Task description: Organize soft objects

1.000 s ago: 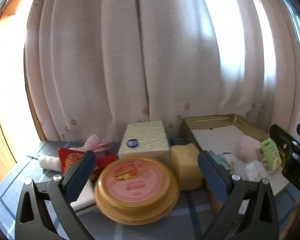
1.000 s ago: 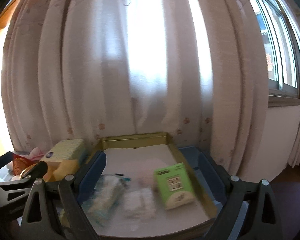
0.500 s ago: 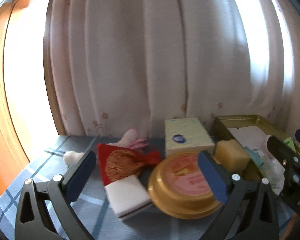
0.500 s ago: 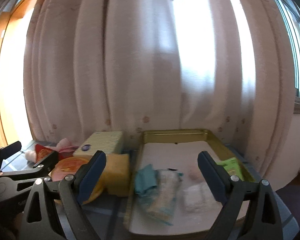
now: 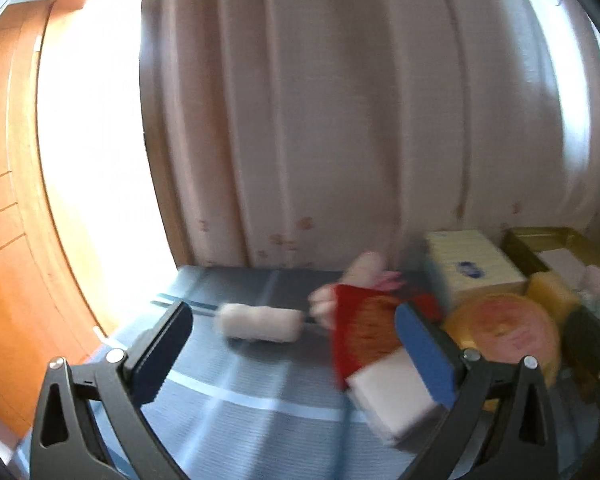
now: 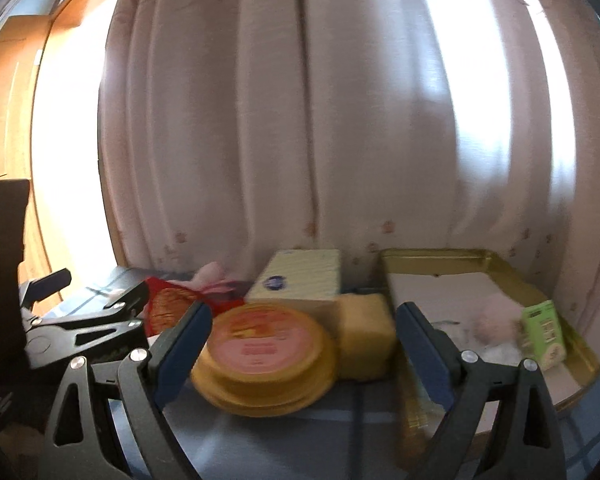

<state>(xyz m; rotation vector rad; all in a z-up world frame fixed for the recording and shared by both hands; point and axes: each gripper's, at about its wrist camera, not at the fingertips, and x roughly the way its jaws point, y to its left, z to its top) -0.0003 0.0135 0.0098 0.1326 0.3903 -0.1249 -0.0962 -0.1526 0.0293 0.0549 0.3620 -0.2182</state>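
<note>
Both wrist views have swung leftward since the earlier frames: the gold tray (image 6: pixel 496 258), formerly centred under the right gripper (image 6: pixel 302 346), now sits to its right, and the left gripper (image 5: pixel 292 346) now faces the left end of the blue checked tablecloth (image 5: pixel 236 412). Each gripper's jaws stand wide with nothing between the pads. Sorted items already lie in the tray, a green packet (image 6: pixel 544 332) and a pale pink puff (image 6: pixel 496 322) among them, presumably because the tray serves as the collection point. Unsorted things remain grouped on the cloth beside it: a round yellow tin (image 6: pixel 262 360), a yellow sponge (image 6: pixel 364 336), a tissue pack (image 6: pixel 300 280), a red pouch (image 5: pixel 364 332) resting on a white block (image 5: pixel 396 392), and a pink soft toy (image 5: pixel 366 270) behind them. A white fluffy roll (image 5: pixel 262 322) lies apart at the left, directly ahead of the left gripper (motion blur leaves its exact form uncertain). Its position between the open jaws suggests it is the next piece to be collected.
</note>
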